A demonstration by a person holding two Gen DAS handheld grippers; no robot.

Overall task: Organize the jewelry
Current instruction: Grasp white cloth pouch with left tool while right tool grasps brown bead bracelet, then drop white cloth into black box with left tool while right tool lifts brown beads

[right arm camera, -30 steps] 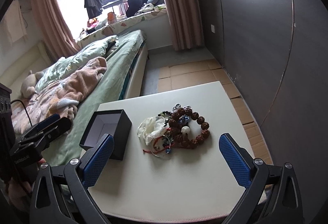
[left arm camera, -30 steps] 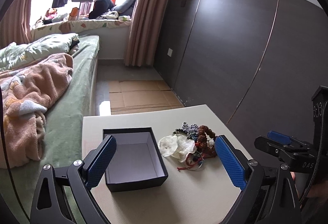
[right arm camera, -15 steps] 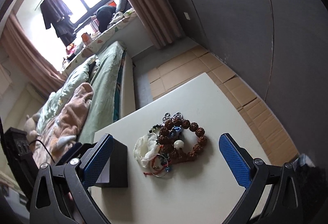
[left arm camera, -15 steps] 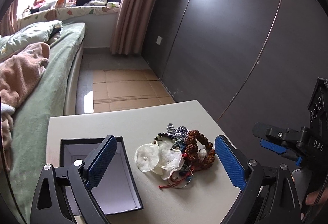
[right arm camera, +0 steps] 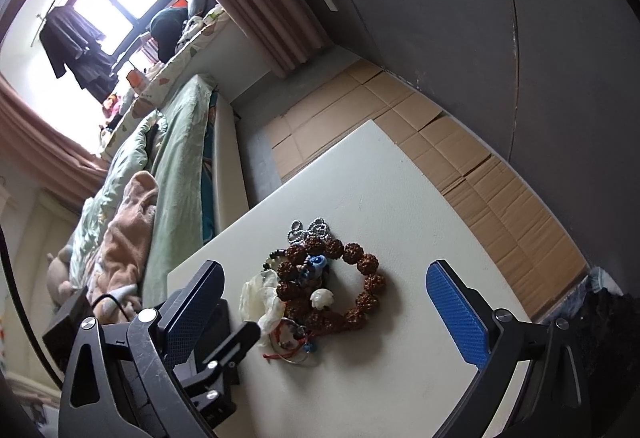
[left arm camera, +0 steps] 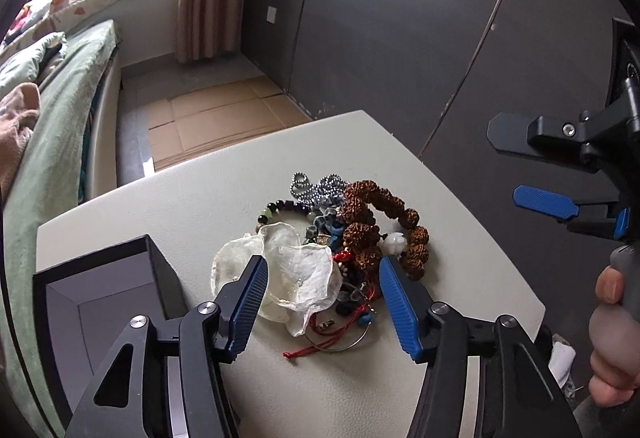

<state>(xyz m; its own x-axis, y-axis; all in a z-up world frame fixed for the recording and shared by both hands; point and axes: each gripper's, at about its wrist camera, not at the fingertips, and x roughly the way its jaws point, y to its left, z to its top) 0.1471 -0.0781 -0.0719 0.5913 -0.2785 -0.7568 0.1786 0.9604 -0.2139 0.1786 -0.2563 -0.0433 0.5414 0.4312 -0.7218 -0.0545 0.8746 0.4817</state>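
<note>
So: white table (left arm camera: 460,238) w/ open black box (left arm camera: 100,302) at its left edge, jewelry pile (left arm camera: 332,238) tangled mid-table just beside it. Left gripper (left arm camera: 322,292) is closing, jaws straddling the translucent shell pieces (left arm camera: 296,278), pads not yet on them. Right gripper (right arm camera: 326,308) gapes wide, holding nothing. Step looks like first pick; next needs a pinch that frees one piece w/o dragging the tangle.

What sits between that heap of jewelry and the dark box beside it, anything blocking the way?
Nothing visible does. The jewelry pile lies on the white table right beside the open black box, with only bare tabletop between them. The left gripper, jaws closing, already straddles the translucent shell pieces, nothing between it and them.
</note>
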